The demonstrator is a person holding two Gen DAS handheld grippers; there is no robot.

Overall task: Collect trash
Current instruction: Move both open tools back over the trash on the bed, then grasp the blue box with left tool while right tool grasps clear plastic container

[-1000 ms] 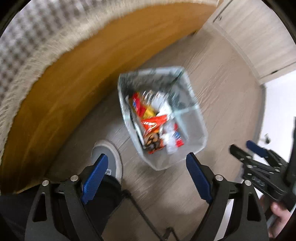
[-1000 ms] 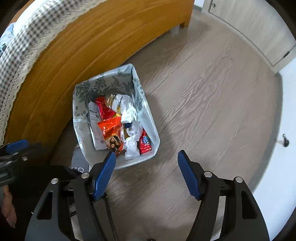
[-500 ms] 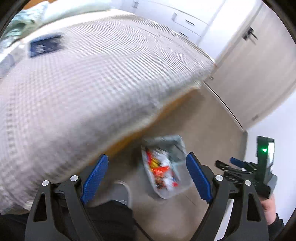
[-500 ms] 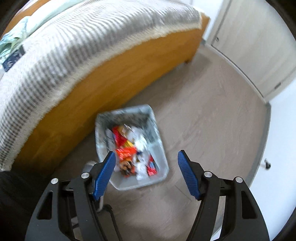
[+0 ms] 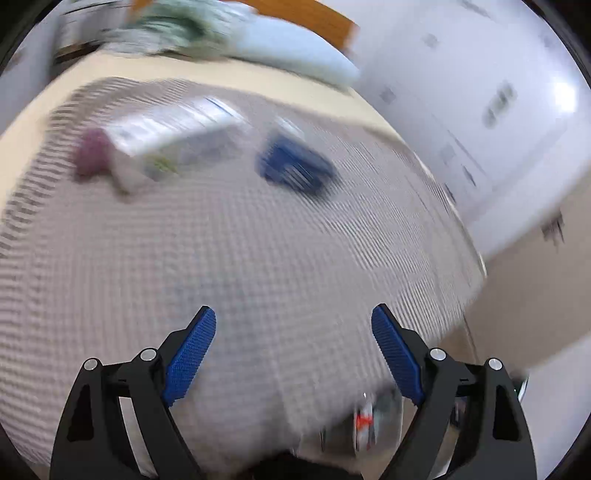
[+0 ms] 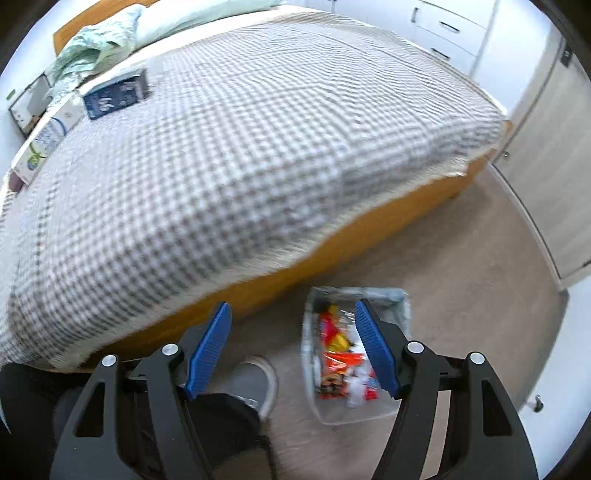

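Blue-padded jaws of left gripper [image 5: 293,325] and right gripper [image 6: 291,321] wide apart, empty.

I take the bed [image 6: 240,155] as my landmark. On its blanket [image 6: 258,166], toward the pillow [image 6: 192,14] end, lie a packet [image 6: 116,94] and, just beside it nearer the far edge, a long box [image 6: 48,138]. On the floor [image 6: 461,266] before the bed frame stands the trash bin [image 6: 400,306] with wrappers [image 6: 338,354] in it. My shoe [image 6: 255,380] is left of the bin.
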